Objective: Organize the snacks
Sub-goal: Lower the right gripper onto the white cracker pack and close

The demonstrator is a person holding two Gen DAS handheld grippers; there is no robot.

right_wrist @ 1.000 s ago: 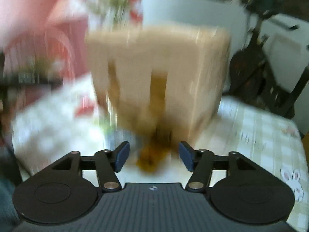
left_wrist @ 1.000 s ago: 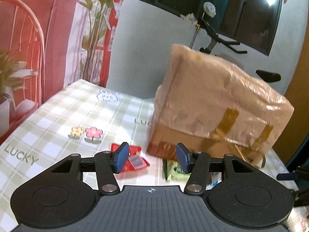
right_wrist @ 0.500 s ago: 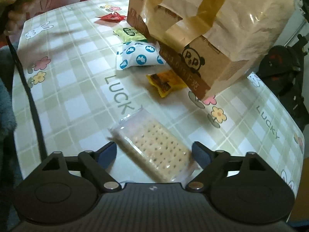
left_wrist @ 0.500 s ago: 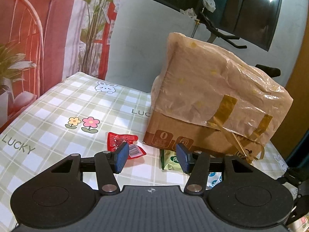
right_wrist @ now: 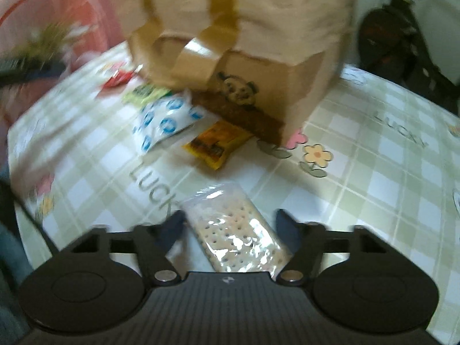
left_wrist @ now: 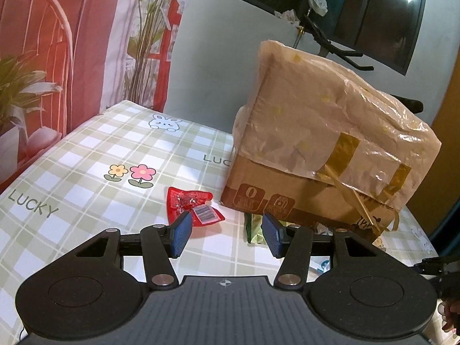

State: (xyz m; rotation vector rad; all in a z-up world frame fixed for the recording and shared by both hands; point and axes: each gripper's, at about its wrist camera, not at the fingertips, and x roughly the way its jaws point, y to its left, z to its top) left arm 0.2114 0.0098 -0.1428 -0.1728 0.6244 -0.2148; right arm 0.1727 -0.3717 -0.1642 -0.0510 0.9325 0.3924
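A clear packet of square crackers [right_wrist: 233, 230] lies on the checked tablecloth [right_wrist: 373, 172]. My right gripper [right_wrist: 230, 224] is low over it with the packet between its jaws, which are closing; the view is blurred and I see no firm press. Further off lie a blue-and-white packet [right_wrist: 164, 120], a yellow packet [right_wrist: 215, 143], a green packet [right_wrist: 143, 92] and a red packet [right_wrist: 118, 77], all along the foot of a cardboard box [right_wrist: 244, 28]. My left gripper [left_wrist: 224, 235] stands open and empty above the cloth, between the red packet [left_wrist: 189, 204] and the green packet [left_wrist: 254, 230].
The tall cardboard box [left_wrist: 316, 149], wrapped in plastic and brown tape, takes up the back right of the table. A red and white curtain [left_wrist: 72, 57] hangs beyond the table's left edge. An exercise bike [right_wrist: 402, 43] stands behind the right side.
The right gripper has sunk toward the cracker packet, and its jaws are narrower than half a second ago. The left gripper has hardly moved and keeps the same opening.
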